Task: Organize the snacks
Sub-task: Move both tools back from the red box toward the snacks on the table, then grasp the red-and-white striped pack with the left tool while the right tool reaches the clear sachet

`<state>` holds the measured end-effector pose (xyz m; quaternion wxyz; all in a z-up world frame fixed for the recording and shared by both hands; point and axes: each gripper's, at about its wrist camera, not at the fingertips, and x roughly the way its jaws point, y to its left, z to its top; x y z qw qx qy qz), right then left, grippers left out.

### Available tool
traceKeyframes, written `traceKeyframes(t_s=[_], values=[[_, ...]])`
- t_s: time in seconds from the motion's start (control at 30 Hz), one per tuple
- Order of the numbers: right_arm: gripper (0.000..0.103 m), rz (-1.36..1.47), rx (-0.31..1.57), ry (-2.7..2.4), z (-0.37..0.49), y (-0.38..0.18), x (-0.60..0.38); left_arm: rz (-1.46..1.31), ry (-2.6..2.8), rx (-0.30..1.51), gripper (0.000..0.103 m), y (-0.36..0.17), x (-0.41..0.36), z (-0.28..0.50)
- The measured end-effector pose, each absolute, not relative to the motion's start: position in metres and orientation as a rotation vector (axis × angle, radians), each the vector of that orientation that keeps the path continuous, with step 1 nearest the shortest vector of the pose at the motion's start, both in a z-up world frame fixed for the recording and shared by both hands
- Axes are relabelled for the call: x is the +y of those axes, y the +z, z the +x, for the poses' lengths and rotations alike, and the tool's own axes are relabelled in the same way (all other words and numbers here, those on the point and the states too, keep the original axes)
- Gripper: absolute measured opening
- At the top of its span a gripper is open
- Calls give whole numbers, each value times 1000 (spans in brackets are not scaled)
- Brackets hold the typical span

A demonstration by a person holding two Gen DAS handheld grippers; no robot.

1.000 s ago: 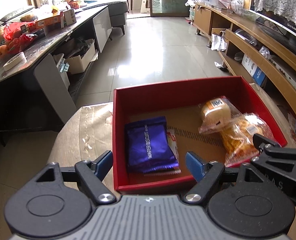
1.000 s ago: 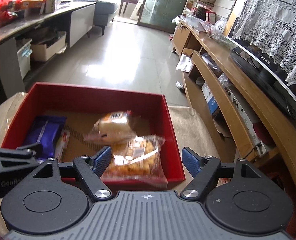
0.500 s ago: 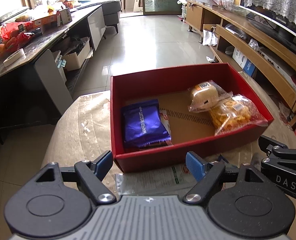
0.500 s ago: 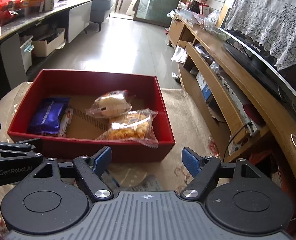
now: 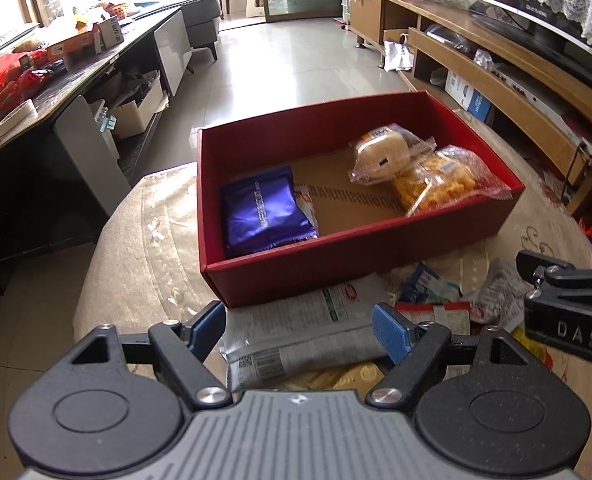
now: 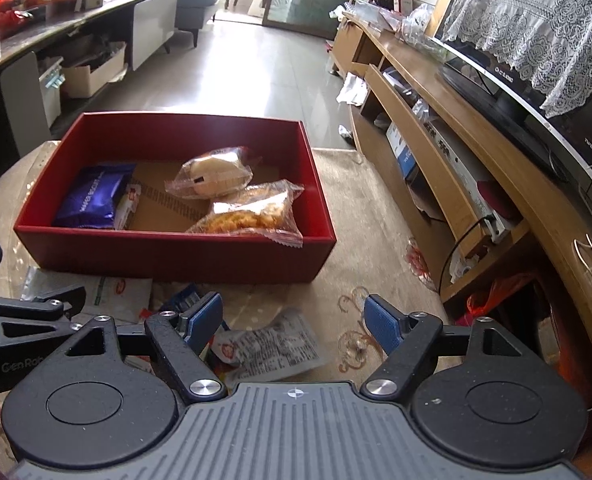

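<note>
Loose snack packets lie in front of the red box (image 5: 356,268); silver wrapper (image 5: 296,336) under the spread left gripper (image 5: 300,324). Thin, crinkly, slippery; likely best pinched at a sealed edge. Right gripper (image 6: 294,320) spread, empty

the left gripper (image 5: 299,327) hangs with its jaws wide apart above a silver packet (image 5: 296,332) lying on the table (image 5: 152,240), just in front of the red box (image 5: 336,268). in the box, a purple pack (image 5: 262,210) lies at the left, a bun (image 5: 384,152) and a bag of orange snacks (image 5: 440,184) at the right. the right gripper (image 5: 568,308) shows at the right edge, over more loose wrappers (image 5: 436,292).
</note>
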<state>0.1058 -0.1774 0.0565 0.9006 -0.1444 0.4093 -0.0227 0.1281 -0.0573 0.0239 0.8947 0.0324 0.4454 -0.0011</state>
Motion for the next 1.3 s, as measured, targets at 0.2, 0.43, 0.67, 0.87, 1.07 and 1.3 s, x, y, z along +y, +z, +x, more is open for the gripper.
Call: traceKeyframes(t_s=[0.2, 0.43, 0.67, 0.87, 1.07, 1.3], values=[[83, -303, 870, -57, 102, 53, -186, 66, -29, 969, 78, 13, -62, 123], [83, -305, 892, -58, 100, 51, -197, 84, -82, 1021, 78, -2, -83, 117], [83, -288, 912, -63, 100, 49, -211, 91, -116, 1057, 78, -18, -109, 118], [83, -294, 943, -50, 102, 43, -215, 110, -133, 1072, 78, -29, -125, 121], [83, -277, 977, -32, 110, 39, -219, 115, -131, 1071, 63, -32, -121, 120], [83, -230, 1043, -22, 125, 27, -225, 50, -136, 1097, 53, -27, -103, 119]])
